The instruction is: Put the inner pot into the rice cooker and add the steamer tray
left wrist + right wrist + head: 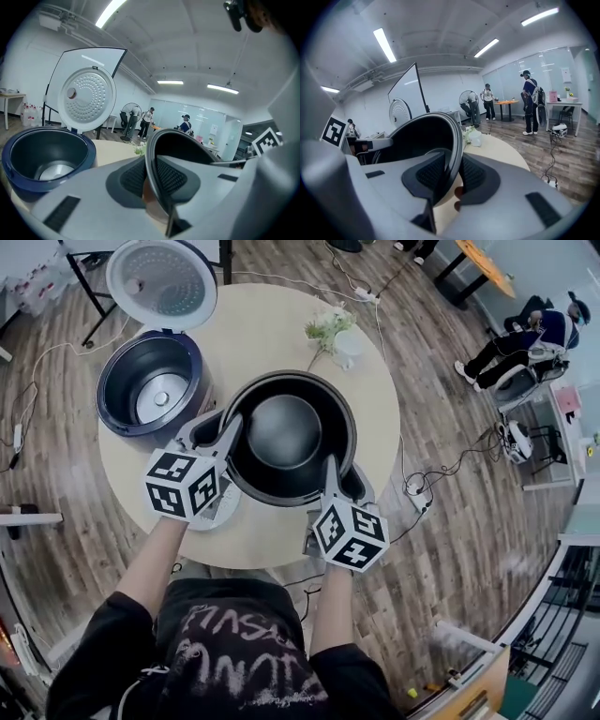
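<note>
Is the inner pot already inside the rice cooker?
No, the inner pot is beside the rice cooker, whose cavity shows only its bare heating plate.

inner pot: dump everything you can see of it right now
The inner pot is a round, dark, metal-looking bowl with a thin flared rim and a paler, glossy bottom, empty and upright. The left gripper and right gripper each have jaws shut on opposite sides of its rim, holding it over the round table, beside the open rice cooker.

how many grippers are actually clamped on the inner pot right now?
2. The left gripper grips the inner pot at its left rim; the right gripper grips its near-right rim. Both gripper views show the rim pinched between the pads.
</note>
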The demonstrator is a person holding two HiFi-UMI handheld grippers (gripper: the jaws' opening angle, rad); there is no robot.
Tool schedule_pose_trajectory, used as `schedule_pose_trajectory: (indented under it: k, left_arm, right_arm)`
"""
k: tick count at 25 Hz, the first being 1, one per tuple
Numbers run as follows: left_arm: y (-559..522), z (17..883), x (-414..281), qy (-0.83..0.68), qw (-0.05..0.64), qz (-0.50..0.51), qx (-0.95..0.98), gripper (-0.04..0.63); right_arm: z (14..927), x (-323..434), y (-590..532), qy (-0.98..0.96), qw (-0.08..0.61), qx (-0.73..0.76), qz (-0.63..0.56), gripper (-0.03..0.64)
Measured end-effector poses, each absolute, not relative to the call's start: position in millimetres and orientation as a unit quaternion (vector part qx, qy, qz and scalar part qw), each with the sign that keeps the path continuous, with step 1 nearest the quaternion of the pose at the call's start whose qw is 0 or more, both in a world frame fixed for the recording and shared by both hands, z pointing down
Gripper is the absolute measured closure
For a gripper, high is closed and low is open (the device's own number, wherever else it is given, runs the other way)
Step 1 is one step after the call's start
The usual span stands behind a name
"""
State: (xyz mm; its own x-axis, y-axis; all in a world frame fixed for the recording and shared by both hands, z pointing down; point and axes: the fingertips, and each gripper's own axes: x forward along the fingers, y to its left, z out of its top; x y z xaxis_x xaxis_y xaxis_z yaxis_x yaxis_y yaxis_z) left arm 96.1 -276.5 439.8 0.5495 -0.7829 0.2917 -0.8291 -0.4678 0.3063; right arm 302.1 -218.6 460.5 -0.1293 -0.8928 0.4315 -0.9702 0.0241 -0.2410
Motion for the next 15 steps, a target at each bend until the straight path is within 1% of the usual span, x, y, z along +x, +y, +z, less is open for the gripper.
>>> schedule_pose_trajectory:
  k: [15]
  left_arm:
    - [-295.7, 353.9, -21.0, -0.502, 0.163, -0.024, 0.849, 0.522]
  right_arm:
    - [369.1, 190.4, -259.3, -0.752, 0.063, 0.633, 0.172, 0.518]
